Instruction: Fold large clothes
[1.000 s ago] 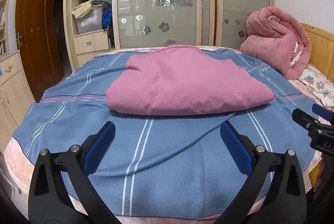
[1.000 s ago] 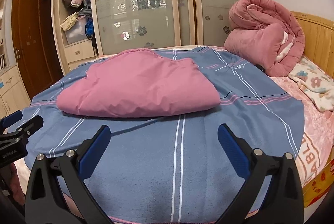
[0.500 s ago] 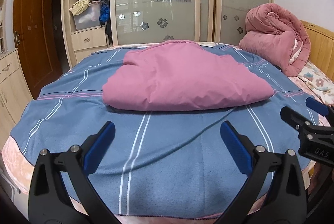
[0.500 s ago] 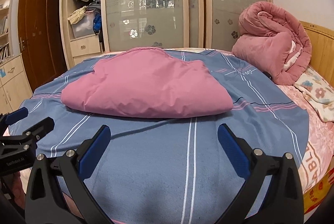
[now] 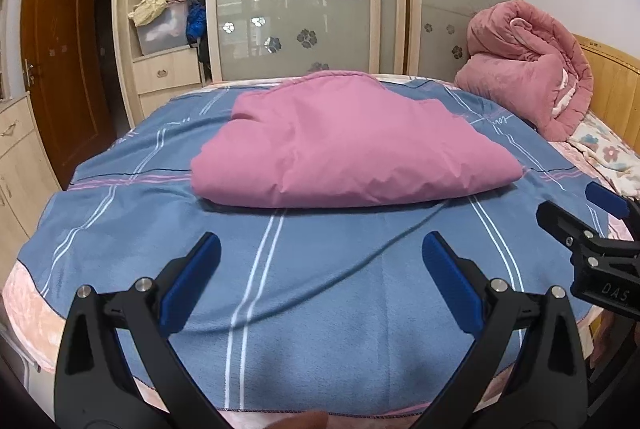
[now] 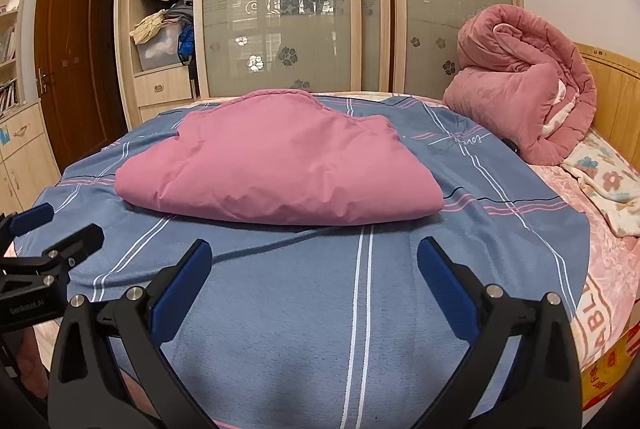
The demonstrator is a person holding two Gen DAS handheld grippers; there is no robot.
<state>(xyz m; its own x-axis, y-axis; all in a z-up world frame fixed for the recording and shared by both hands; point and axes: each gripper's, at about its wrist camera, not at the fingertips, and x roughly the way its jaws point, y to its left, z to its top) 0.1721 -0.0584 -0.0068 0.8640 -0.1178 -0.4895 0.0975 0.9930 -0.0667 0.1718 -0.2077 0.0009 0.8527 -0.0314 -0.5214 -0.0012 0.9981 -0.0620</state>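
Your left claw (image 5: 320, 277) stood wide and held nothing, hanging over the blue striped bedspread (image 5: 320, 341) near the foot of the bed. Ahead of it, well apart, the pink padded jacket (image 5: 352, 145) lay folded into a thick bundle in the middle of the bed. Its smooth shell looked slippery and its filling soft and light, so I judged it would slump and puff back; you would do best to pinch a doubled edge or corner at the near fold, not the bulging middle. The right claw (image 5: 576, 217) showed at that view's right edge.

From the right wrist, your right claw (image 6: 314, 273) was spread just as wide and empty. The jacket (image 6: 280, 161) lay ahead and slightly left, its rounded collar end farthest away, its near fold plump and faintly creased. A rolled pink quilt (image 6: 520, 89) sat against the headboard, apart from it.
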